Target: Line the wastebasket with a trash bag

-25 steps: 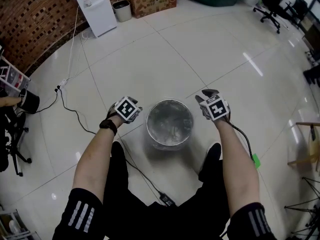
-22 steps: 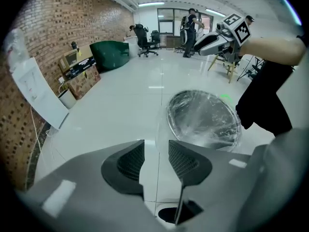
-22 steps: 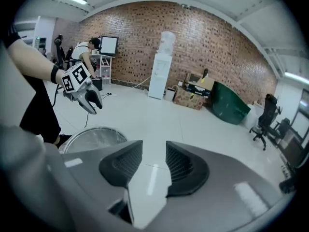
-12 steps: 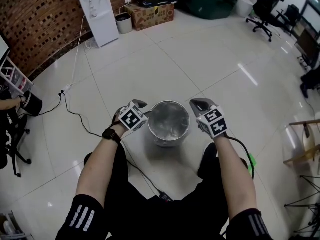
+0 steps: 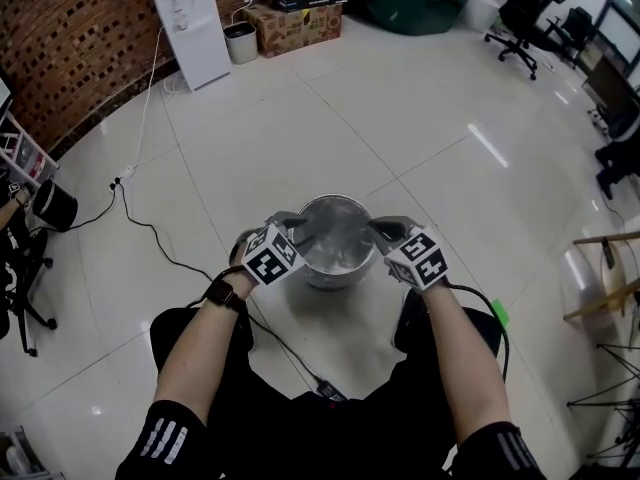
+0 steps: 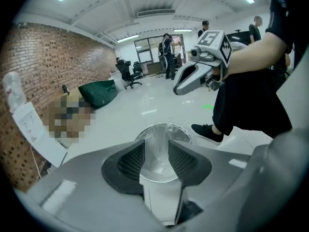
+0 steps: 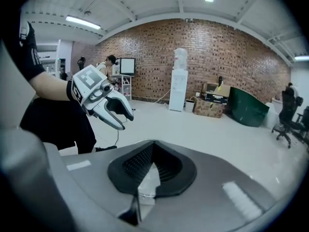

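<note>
In the head view a round metal wastebasket (image 5: 335, 246) stands on the white floor between my feet, with a clear trash bag (image 5: 338, 253) lining its inside. My left gripper (image 5: 300, 230) hangs over the basket's left rim, jaws apart. In the left gripper view the lined basket (image 6: 179, 132) shows through the gap of this gripper (image 6: 156, 156), and nothing is held. My right gripper (image 5: 378, 228) is over the right rim. In its own view the right gripper (image 7: 152, 167) has its pads together, with no film visible between them. Each gripper appears in the other's view: the right gripper (image 6: 179, 88) and the left gripper (image 7: 124, 117).
A black cable (image 5: 150, 230) runs across the floor at left and passes by my feet. A water dispenser (image 5: 190, 18), small bin (image 5: 240, 40) and cardboard boxes (image 5: 295, 23) line the brick wall. An office chair (image 5: 520, 8) stands far right, wooden furniture (image 5: 600, 288) at right edge.
Both grippers have come from beside the basket inward and upward, and now sit over its rim. The right gripper's fingers have come together. The basket has not moved.
</note>
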